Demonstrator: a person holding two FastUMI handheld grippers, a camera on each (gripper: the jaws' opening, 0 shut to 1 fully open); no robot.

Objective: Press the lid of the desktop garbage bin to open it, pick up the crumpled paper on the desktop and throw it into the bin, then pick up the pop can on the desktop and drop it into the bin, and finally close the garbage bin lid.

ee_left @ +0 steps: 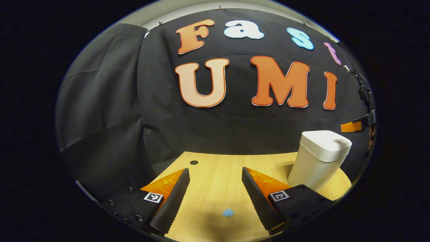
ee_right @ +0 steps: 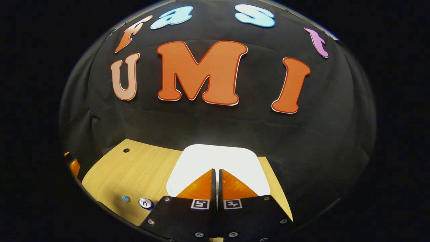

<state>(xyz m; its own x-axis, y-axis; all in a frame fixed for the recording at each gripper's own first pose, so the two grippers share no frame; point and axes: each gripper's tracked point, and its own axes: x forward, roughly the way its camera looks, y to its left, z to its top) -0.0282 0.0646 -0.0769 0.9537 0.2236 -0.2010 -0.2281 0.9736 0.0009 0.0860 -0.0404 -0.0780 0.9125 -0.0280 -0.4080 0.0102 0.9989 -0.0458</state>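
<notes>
**Closed bin, paper and can on the bench**

Right gripper [ee_right: 216, 174]: fingers together over the bin's [ee_left: 317, 159] closed lid [ee_right: 218, 158]. Left gripper [ee_left: 215, 188]: fingers wide, empty, above the paper [ee_left: 228, 212]. Can [ee_right: 146, 203] stands beside paper on the bench [ee_left: 215, 168].

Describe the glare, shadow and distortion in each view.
Left gripper view: fisheye bends the wooden table edge; a soft shadow lies around the blue crumpled paper. Right gripper view: the white bin lid is blown out by glare; the pop can sits small, warped near the rim.
</notes>
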